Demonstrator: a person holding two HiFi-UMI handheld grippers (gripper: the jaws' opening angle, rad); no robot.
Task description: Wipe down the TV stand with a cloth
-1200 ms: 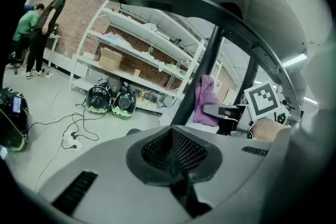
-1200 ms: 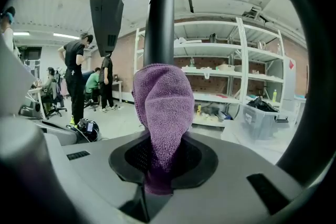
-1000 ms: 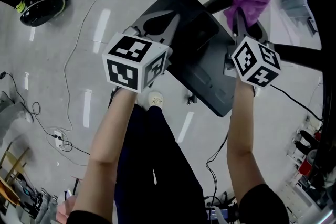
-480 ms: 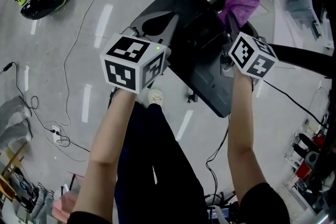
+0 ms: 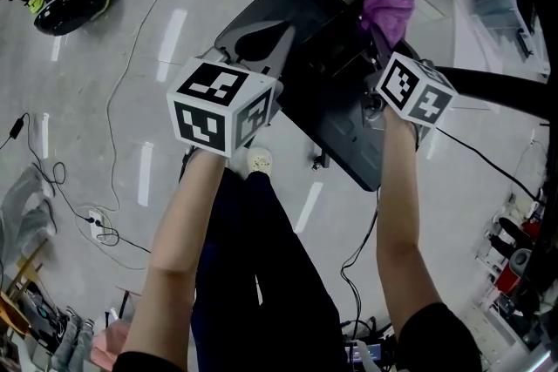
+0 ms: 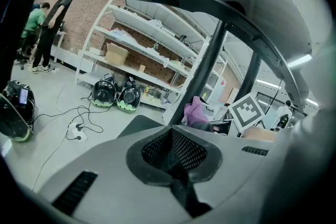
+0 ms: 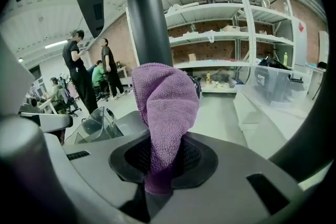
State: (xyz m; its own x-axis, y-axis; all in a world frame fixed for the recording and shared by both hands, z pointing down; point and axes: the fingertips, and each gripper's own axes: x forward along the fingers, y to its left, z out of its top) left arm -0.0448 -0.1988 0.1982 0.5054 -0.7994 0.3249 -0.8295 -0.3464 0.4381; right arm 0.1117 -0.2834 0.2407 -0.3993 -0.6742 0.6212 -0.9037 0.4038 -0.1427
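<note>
Our right gripper (image 7: 164, 165) pinches a soft, light purple cloth (image 7: 164, 107) by its bunched lower end, raised at the pole of the TV stand (image 5: 340, 135), one o'clock in the head view. It looks limp enough to fold around metal. Our left gripper (image 6: 176, 165) is pressed together, empty. A grey floor (image 5: 113, 144) spreads at nine o'clock, and shelving (image 7: 226, 34) lines the room.

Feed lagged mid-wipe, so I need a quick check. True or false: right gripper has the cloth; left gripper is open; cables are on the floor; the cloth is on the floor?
1. The right gripper grips the purple cloth: true.
2. The left gripper is open: false; its jaws are together with nothing between them.
3. Cables lie on the floor: true.
4. The cloth rests on the floor: false; it is held up beside the stand's pole.
</note>
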